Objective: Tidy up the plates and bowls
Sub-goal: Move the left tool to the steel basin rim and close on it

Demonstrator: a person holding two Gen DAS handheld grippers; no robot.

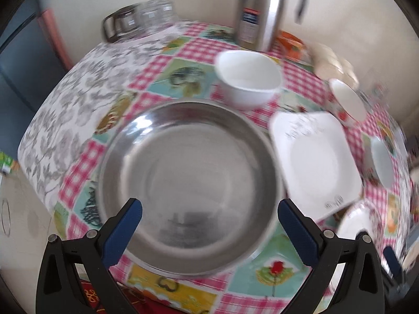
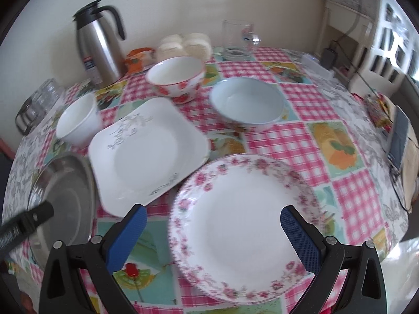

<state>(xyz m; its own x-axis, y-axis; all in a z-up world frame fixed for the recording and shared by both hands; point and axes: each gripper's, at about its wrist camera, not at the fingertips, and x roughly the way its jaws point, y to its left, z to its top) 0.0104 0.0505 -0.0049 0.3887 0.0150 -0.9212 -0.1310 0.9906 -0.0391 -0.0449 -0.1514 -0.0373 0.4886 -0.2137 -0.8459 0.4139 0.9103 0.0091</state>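
Observation:
My left gripper (image 1: pixel 209 213) is open and empty above the near side of a steel plate (image 1: pixel 188 172), also at the left in the right wrist view (image 2: pixel 68 191). My right gripper (image 2: pixel 213 218) is open and empty above a round floral plate (image 2: pixel 243 225). A square white plate (image 2: pixel 146 151) lies between them, also in the left wrist view (image 1: pixel 316 159). A plain white bowl (image 1: pixel 248 77) (image 2: pixel 77 120), a red-flowered bowl (image 2: pixel 176 78) (image 1: pixel 345 102) and a pale blue bowl (image 2: pixel 247 103) (image 1: pixel 381 161) stand behind.
A steel thermos (image 2: pixel 98 47) (image 1: pixel 262 7) stands at the back by the wall. A glass mug (image 2: pixel 237 39), white buns (image 2: pixel 184 45) and a rack of glasses (image 1: pixel 138 18) sit at the table's far edge. A phone (image 2: pixel 399 137) lies at the right.

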